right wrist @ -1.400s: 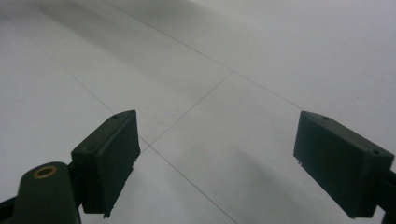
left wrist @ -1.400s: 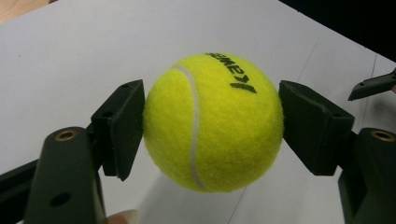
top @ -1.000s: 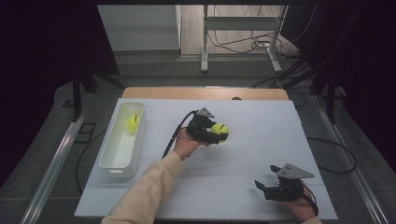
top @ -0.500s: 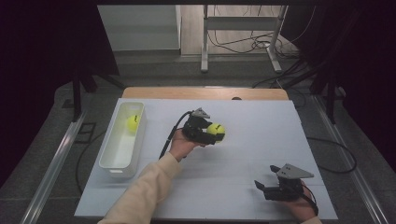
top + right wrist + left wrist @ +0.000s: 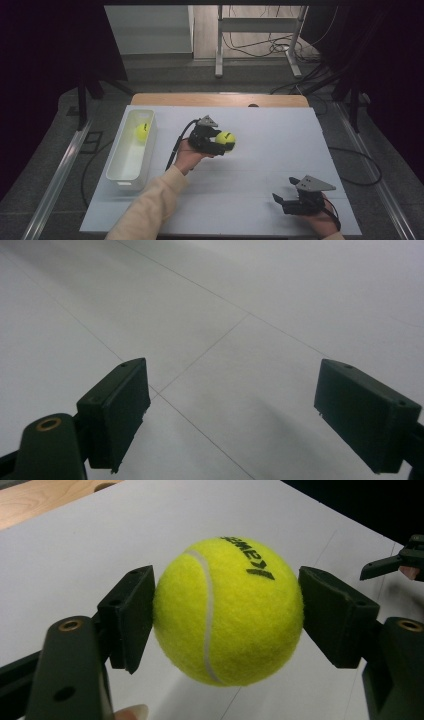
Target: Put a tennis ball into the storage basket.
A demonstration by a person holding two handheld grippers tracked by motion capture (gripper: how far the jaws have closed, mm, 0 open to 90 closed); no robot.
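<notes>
The left gripper (image 5: 223,145) is clenching a yellow tennis ball (image 5: 226,140) above the middle of the white table (image 5: 280,150), with the ball sitting at the 3 o'clock end of the tool in the high view. The left gripper view is bringing this close: both black pads are pressing the ball (image 5: 227,611) at its 9 and 3 o'clock sides, a white seam is curving down its face, and black lettering is showing near 1 o'clock. The ball is hanging clear of the table surface there, with a fingertip (image 5: 131,713) peeking in at the bottom edge. At 3 o'clock in that view, part of the right gripper (image 5: 395,562) is showing farther off.

The high view is adding what the close views are not giving: a white bin (image 5: 131,152) is lying at 9 o'clock from the held ball, well apart from it, and a second tennis ball (image 5: 142,132) is resting inside the bin toward its far end. The right gripper (image 5: 280,200) is sitting near the table's 5 o'clock corner, low over the surface. The right gripper view is showing its jaws standing wide and released, with nothing but bare white table (image 5: 240,315) between them, crossed by thin lines.
</notes>
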